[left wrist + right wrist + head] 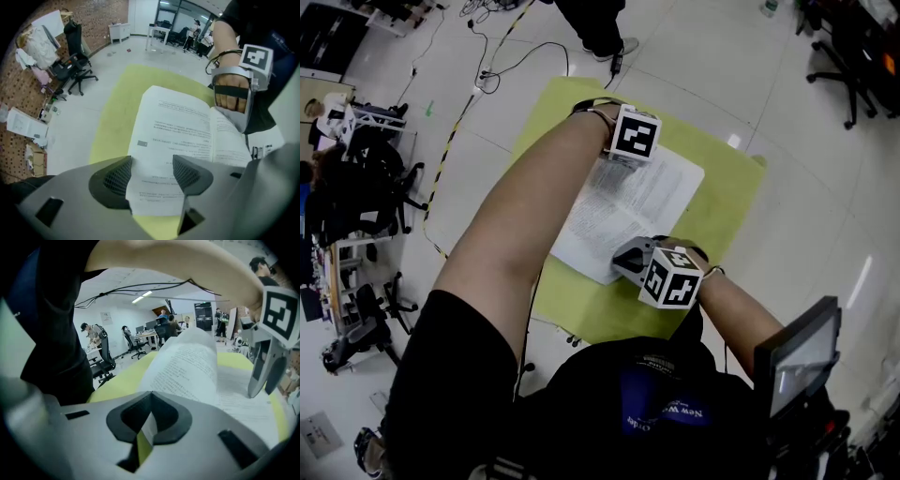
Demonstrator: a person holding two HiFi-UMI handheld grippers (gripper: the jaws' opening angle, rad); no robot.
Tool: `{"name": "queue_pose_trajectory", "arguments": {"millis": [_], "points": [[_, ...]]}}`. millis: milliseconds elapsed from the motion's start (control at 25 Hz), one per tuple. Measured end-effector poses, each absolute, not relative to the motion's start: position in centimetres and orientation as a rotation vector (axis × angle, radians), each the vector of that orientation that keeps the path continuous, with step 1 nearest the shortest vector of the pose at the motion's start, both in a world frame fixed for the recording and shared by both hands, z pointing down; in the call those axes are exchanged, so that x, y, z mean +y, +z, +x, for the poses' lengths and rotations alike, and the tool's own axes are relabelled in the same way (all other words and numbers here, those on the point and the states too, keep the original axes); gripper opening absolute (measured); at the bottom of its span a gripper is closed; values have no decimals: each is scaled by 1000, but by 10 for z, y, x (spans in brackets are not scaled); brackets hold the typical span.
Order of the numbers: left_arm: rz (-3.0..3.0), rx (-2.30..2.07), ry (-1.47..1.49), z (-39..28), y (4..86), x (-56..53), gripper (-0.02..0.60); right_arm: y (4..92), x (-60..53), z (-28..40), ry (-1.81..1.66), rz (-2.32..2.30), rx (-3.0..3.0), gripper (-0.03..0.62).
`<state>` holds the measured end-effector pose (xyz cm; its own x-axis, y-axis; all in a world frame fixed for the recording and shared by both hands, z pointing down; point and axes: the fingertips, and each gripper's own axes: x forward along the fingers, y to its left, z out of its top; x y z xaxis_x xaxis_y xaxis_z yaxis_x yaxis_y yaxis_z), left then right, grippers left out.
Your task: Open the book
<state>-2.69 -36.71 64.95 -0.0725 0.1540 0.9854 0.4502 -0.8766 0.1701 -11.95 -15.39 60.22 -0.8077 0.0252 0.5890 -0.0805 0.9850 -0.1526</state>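
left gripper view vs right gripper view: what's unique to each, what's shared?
Left gripper view only: brick wall; the left hand-held gripper head-on, jaws open over a flat page. Right gripper view only: ceiling lights; the right hand-held gripper head-on, jaws shut. Both: the open book, the mat, and the opposite hand-held gripper seen from outside.

Black short-sleeved shirt (pixel 487 375) with a blue, white-lettered patch (pixel 661 408) at lower centre; a thin dark band (pixel 592 111) on each wrist; left gripper (pixel 150 176) and right gripper (pixel 150 405) are smooth grey shells with dark meshed pads (pixel 115 177); each carries a white cube (pixel 635 134) bearing black square markers.
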Motion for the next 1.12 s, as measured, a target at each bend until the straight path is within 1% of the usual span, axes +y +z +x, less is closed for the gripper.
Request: {"name": "queue_pose_trajectory", "arguments": {"millis": [280,440,600,680,760,840,920,1000,1080,1120], "points": [[-1865,-807,-2111,-46,616,-343,281,612,-140,-111,243,18,-2504,-11],[-1860,-906,-2143,-61,592,-312,281,601,-139,-106,256,19,-2534,1],[-1826,-1074,-2166,-91,601,-268,279,592,-143,-101,262,23,-2560,12],[-1815,-1108,-2222,-113,613,-251,247,578,-137,-100,280,-32,-2603,12],[-1846,-1103,-2245,-125,623,-236,247,545,-135,-92,312,-87,-2727,12],[-1863,-1098,-2232,-131,628,-223,241,496,-166,-70,427,54,-2909,12],[-1890,-1068,-2216,-135,630,-214,235,470,-225,-34,597,413,-2920,12],[-1936,-995,-2196,-139,631,-210,235,498,-271,5,786,733,-2767,15],[-1987,-905,-2180,-145,634,-207,235,539,-277,30,1008,868,-2652,70],[-2016,-870,-2168,-147,637,-205,235,550,-271,34,1096,894,-2624,109]]}}
